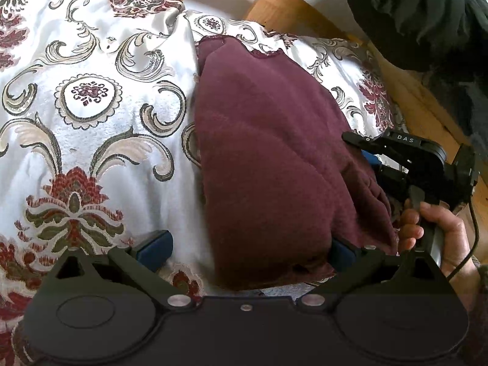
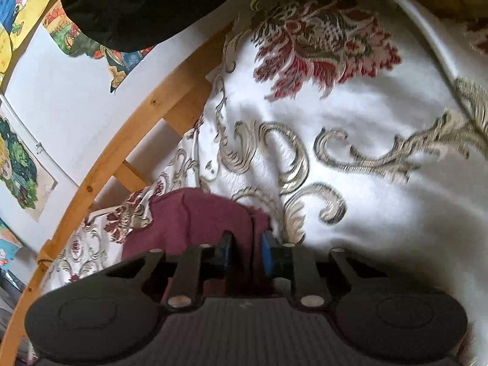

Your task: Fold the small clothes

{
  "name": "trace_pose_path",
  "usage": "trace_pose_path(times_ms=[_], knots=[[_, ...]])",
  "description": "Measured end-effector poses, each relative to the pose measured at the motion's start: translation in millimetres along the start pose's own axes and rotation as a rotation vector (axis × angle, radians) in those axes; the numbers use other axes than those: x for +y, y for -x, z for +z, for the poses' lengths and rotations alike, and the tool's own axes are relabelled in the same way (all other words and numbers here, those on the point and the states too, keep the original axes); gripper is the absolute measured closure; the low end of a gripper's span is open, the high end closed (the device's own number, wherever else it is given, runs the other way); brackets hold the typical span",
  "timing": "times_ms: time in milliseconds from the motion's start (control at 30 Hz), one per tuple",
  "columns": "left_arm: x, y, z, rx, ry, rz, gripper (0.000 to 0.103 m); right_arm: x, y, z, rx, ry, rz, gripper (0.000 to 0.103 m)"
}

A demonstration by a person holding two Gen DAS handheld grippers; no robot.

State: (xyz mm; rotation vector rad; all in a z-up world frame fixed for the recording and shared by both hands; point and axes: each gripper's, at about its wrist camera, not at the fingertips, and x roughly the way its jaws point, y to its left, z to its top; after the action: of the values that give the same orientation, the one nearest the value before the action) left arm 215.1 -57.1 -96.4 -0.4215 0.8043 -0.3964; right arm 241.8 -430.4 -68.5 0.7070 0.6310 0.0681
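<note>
A maroon knitted garment (image 1: 268, 164) lies folded lengthwise on the patterned bedspread (image 1: 91, 106). My left gripper (image 1: 247, 250) is open, its blue pads wide apart, with the garment's near edge lying between them. My right gripper (image 1: 375, 158) shows at the garment's right edge, held by a hand. In the right wrist view the right gripper (image 2: 245, 251) is shut on a fold of the maroon garment (image 2: 195, 216), with cloth pinched between the blue pads (image 2: 267, 253).
A wooden bed frame (image 1: 274, 3) runs along the far and right sides; it also shows in the right wrist view (image 2: 143, 128). A dark garment (image 1: 421, 18) hangs at the top right. Colourful posters (image 2: 24, 164) are on the white wall.
</note>
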Motion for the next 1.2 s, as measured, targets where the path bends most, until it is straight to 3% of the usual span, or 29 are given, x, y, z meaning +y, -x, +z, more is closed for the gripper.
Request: trace_pose_path(times_ms=[200,567,767,933,1200], knots=[[-1,1,-2,0.001,-0.017,0.002,0.001,-4,2,2,-0.004,-0.01,-0.008,0.082],[0,2,-3,0.0,-0.031,-0.001,0.001,-1,1,-1,0.073,-0.044,0.085,0.042],[-1,1,-3,-0.001,-0.03,-0.001,0.001,11,-10,-9,0.139,0.044,0.016,0.039],[-1,1,-3,-0.001,-0.032,0.001,0.001,-2,-13,-10,0.166,-0.077,0.085,0.039],[-2,2,-4,-0.004,-0.039,0.004,0.001,-7,-17,-13,0.163,-0.093,0.066,0.053]])
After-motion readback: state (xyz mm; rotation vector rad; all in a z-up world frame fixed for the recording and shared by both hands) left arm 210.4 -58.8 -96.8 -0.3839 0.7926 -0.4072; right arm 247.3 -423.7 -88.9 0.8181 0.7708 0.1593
